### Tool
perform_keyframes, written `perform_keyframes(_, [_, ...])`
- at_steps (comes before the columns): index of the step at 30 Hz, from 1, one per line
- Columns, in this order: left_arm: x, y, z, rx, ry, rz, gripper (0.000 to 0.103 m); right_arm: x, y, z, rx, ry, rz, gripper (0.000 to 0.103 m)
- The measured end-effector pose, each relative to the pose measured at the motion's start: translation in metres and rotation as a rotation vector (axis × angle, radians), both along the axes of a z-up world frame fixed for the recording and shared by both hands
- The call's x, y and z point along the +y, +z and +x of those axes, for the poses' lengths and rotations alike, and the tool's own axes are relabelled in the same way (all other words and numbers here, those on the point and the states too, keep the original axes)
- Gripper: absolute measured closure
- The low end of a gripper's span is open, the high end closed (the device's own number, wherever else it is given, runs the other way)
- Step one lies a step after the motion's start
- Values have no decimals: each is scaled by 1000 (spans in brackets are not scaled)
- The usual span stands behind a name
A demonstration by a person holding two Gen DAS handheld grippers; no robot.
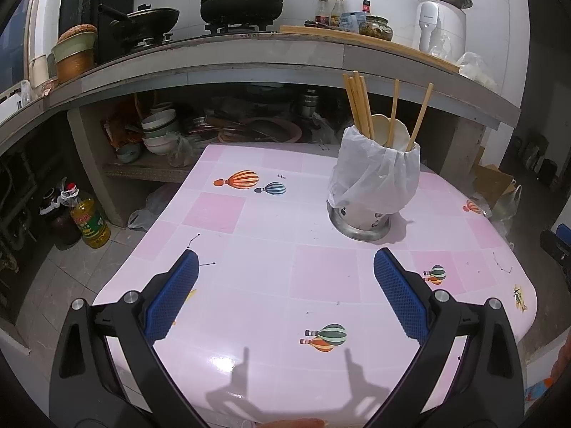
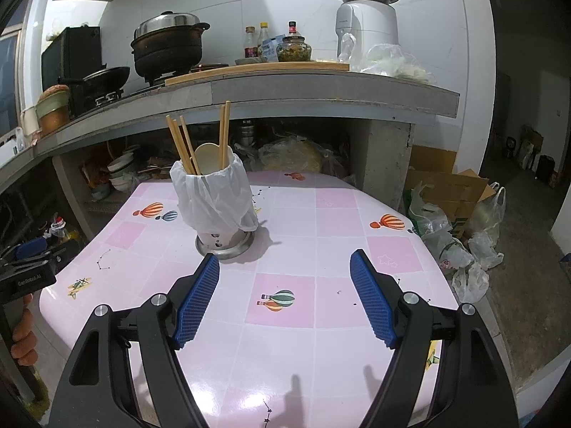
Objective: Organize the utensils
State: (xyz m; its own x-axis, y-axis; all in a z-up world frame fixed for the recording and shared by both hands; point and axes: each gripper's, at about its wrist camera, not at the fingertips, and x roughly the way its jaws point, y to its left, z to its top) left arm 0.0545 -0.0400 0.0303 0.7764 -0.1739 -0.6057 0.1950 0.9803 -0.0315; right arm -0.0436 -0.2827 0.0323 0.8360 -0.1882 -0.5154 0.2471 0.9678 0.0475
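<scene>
A metal utensil holder (image 1: 360, 219) lined with a white plastic bag (image 1: 374, 178) stands upright on the pink table (image 1: 249, 249). Several wooden chopsticks (image 1: 357, 107) and a pale spoon (image 1: 380, 126) stick out of it. My left gripper (image 1: 285, 267) hovers open over the table's near part, short of the holder, with nothing between its blue pads (image 1: 175, 296). In the right wrist view the same holder (image 2: 225, 240) stands just beyond the left pad (image 2: 198, 303). My right gripper (image 2: 285, 267) is open and empty. The chopsticks (image 2: 185, 146) lean left and upright.
A grey concrete counter (image 1: 249, 57) behind the table carries pots, a wok, bottles and a white appliance (image 1: 440, 25). Bowls are stacked under it. An oil bottle (image 1: 87, 219) stands on the floor at left. Cardboard and plastic bags (image 2: 460, 235) crowd the floor at right.
</scene>
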Motion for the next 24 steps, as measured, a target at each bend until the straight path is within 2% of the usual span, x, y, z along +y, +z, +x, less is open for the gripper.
perform_keyframes(24, [-7,5,-4,-13,2,-12,8,-10,-4,-12,-18,-22,17,29])
